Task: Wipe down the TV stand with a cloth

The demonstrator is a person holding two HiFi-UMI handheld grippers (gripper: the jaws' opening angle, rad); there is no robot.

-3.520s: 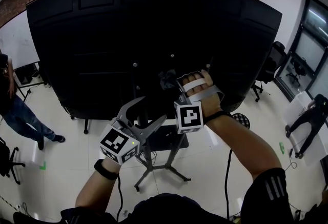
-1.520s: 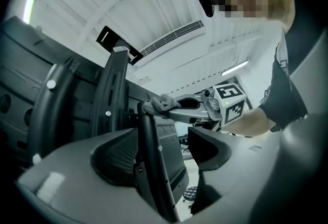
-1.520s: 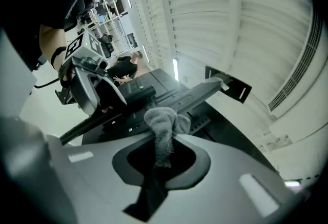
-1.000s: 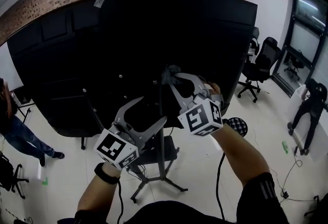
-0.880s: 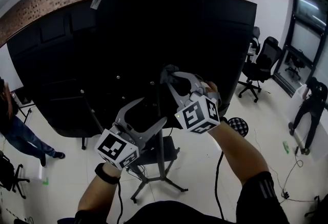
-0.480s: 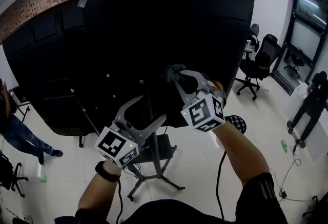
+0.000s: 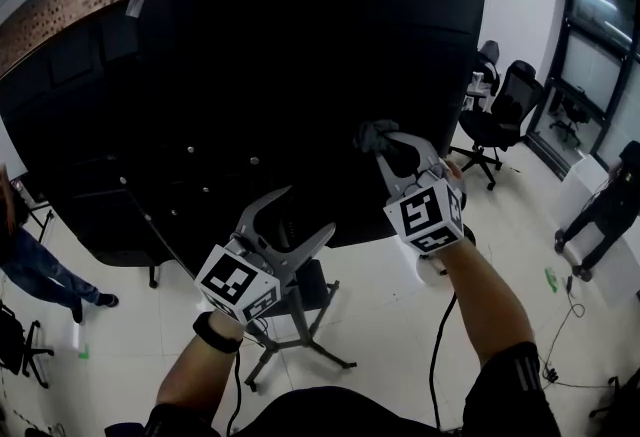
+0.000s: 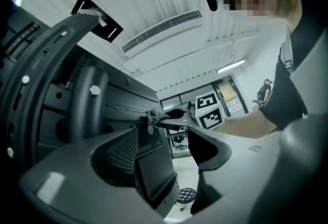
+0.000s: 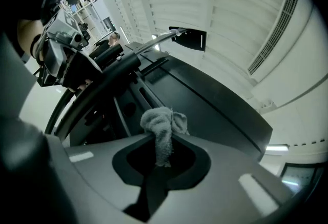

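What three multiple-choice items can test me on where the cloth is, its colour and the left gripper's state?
1. Where is the cloth? A on the floor; B between the jaws of the right gripper; C over a chair.
2. What colour is the cloth? A red; B yellow; C grey.
3. How do the jaws of the left gripper stand? A apart, holding nothing; B shut on the cloth; C shut on a cable.
Answers: 1 B, the right gripper view shows it pinched there; 2 C, it looks grey there; 3 A, the left gripper view shows an open gap.
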